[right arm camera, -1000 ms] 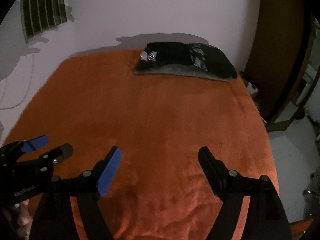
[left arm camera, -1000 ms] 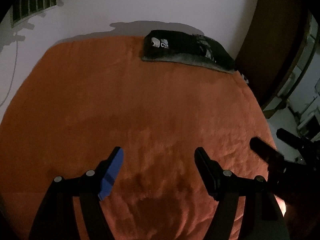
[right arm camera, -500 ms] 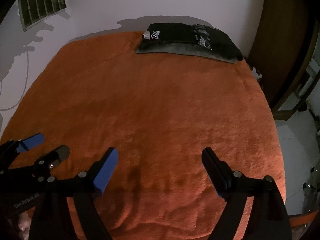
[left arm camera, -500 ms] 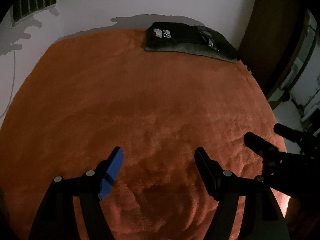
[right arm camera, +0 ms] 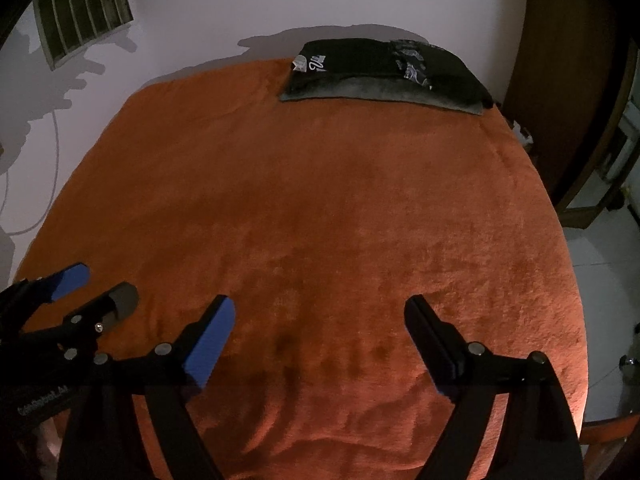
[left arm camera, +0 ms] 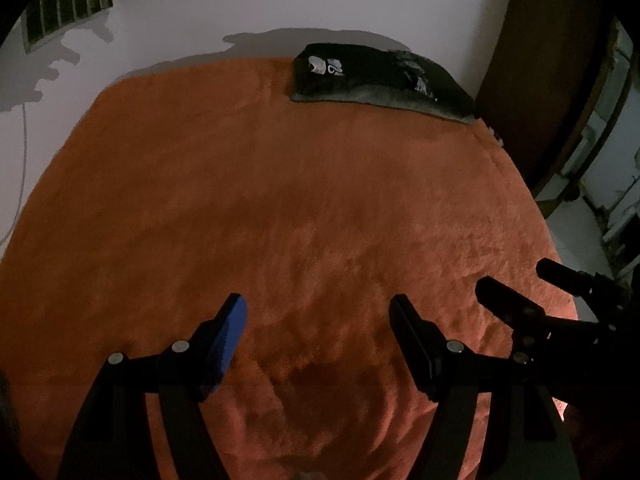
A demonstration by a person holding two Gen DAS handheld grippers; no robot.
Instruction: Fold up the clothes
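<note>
A folded stack of black clothes (left arm camera: 380, 80) with white print lies on a grey folded piece at the far edge of the orange blanket (left arm camera: 320, 200), against the wall; the right wrist view shows the stack (right arm camera: 384, 72) too. My left gripper (left arm camera: 318, 304) hovers open over the near part of the blanket, nothing between its fingers. My right gripper (right arm camera: 320, 304) is open beside it, also over bare blanket (right arm camera: 320, 200). Each view catches the other one: the right gripper (left arm camera: 516, 276) at the right edge, the left gripper (right arm camera: 100, 286) at the left edge.
A white wall runs behind the bed, with a barred vent (right arm camera: 84, 4) at upper left and a thin cable (right arm camera: 56, 152) hanging below it. A dark wooden door or wardrobe (right arm camera: 568, 80) stands at the right. Pale floor (right arm camera: 600, 272) lies beyond the blanket's right edge.
The right gripper has sunk a little toward the blanket and tipped, so the clothes stack sits higher in its view. The left gripper has stayed nearly still.
</note>
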